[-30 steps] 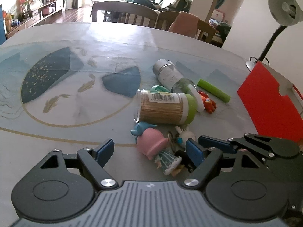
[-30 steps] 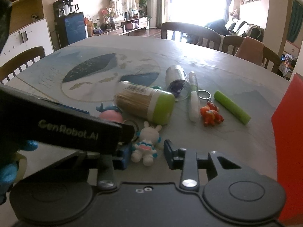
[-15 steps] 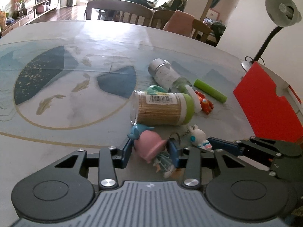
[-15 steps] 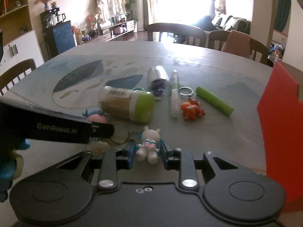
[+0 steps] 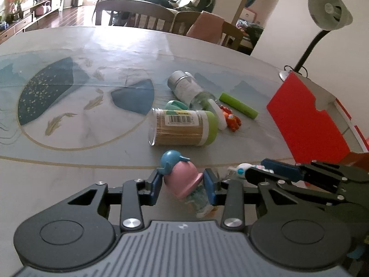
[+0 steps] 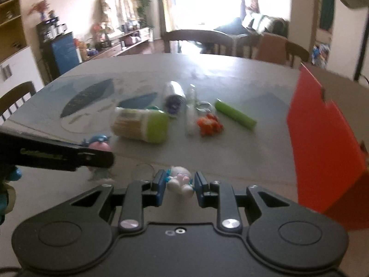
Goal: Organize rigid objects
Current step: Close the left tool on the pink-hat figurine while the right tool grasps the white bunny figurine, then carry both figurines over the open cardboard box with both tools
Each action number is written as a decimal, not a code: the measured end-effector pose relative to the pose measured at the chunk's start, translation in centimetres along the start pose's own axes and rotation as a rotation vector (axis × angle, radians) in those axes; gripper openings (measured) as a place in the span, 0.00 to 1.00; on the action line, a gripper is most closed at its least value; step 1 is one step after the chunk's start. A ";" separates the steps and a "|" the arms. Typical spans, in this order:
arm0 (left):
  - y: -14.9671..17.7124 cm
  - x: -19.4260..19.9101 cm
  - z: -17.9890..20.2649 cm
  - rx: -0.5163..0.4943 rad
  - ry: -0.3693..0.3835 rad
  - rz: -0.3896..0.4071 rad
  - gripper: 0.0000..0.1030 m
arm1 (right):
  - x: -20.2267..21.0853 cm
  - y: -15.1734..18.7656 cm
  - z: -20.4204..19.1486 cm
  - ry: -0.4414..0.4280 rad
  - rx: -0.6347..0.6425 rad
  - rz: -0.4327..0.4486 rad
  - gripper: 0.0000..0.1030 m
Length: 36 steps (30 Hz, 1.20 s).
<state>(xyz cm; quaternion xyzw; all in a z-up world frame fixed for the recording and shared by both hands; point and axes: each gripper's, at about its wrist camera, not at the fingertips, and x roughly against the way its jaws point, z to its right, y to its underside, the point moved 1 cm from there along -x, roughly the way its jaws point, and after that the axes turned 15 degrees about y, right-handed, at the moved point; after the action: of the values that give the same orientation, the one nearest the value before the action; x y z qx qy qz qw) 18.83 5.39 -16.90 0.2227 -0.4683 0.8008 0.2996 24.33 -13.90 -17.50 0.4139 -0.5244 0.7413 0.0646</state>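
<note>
The pink and blue toy figure sits between the blue pads of the left gripper; its jaws have just been closing and now press on the toy from both sides, low over the desk. A smaller teal figure lies just beneath it, half hidden by the gripper body. Just to the right, the white rabbit keychain is clamped between the pads of the right gripper, whose jaws have also narrowed onto it; its key ring trails off to the left. From the left wrist view the rabbit's head shows at the tip of the right gripper, beside the left one.

Further out on the desk lie a clear toothpick jar with a green lid on its side, a glass bottle with a silver cap behind it, a white tube, an orange figure keychain and a green stick, all loosely grouped. A red box stands at the right edge of the desk, with a desk lamp behind it. Wooden chairs line the far side
</note>
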 end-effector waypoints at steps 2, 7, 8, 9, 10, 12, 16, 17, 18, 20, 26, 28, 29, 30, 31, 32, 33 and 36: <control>0.3 0.0 -0.1 0.002 -0.006 -0.009 0.36 | 0.2 0.2 0.6 0.009 -0.015 -0.006 0.25; 0.5 0.0 0.1 0.009 -0.012 -0.022 0.35 | 1.6 0.0 1.4 0.016 -0.041 0.011 0.23; 0.4 0.2 0.3 0.002 -0.008 -0.020 0.35 | 1.9 -0.2 1.6 0.018 -0.045 0.015 0.23; 0.3 0.3 0.6 -0.003 -0.002 -0.020 0.35 | 2.3 -0.3 1.8 0.021 -0.047 0.019 0.23; 0.1 0.4 0.8 -0.007 0.005 -0.021 0.35 | 2.7 -0.5 1.9 0.025 -0.047 0.025 0.23; -0.2 0.6 1.5 -0.011 0.017 -0.031 0.35 | 3.4 -0.6 2.2 0.031 -0.052 0.033 0.22; -1.0 1.1 2.9 -0.018 0.039 -0.038 0.35 | 5.1 -1.3 3.1 0.034 -0.082 0.050 0.22; -1.3 1.3 3.3 -0.021 0.047 -0.036 0.35 | 5.6 -1.5 3.4 0.034 -0.091 0.058 0.22; -1.5 1.5 3.7 -0.027 0.054 -0.034 0.35 | 6.1 -1.8 3.7 0.036 -0.097 0.067 0.22; -2.0 2.0 4.7 -0.045 0.065 -0.034 0.35 | 7.2 -2.3 4.3 0.042 -0.105 0.087 0.22; -3.9 3.0 8.3 -0.114 0.103 -0.049 0.35 | 10.1 -4.1 6.7 0.063 -0.137 0.137 0.22; -4.5 3.2 9.5 -0.134 0.115 -0.057 0.35 | 10.9 -4.7 7.7 0.074 -0.146 0.153 0.22; -4.9 3.2 10.1 -0.144 0.121 -0.056 0.35 | 11.2 -5.0 8.1 0.081 -0.150 0.158 0.22; -5.3 3.2 10.7 -0.157 0.129 -0.059 0.35 | 11.5 -5.2 8.5 0.085 -0.155 0.163 0.22; -5.7 3.2 11.3 -0.170 0.137 -0.062 0.35 | 11.8 -5.5 9.1 0.090 -0.161 0.171 0.22; -6.1 3.2 12.0 -0.182 0.141 -0.064 0.35 | 12.0 -5.7 9.6 0.095 -0.165 0.179 0.22; -6.4 3.2 12.7 -0.195 0.147 -0.066 0.35 | 12.2 -6.0 10.0 0.102 -0.167 0.185 0.22; -7.4 2.8 14.6 -0.231 0.166 -0.072 0.35 | 12.4 -6.6 11.5 0.123 -0.186 0.195 0.22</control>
<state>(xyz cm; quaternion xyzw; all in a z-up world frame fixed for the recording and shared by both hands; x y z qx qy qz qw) 23.00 -3.91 -3.76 0.1365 -0.5226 0.7460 0.3896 26.04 -24.73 -3.03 0.3072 -0.6235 0.7162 0.0622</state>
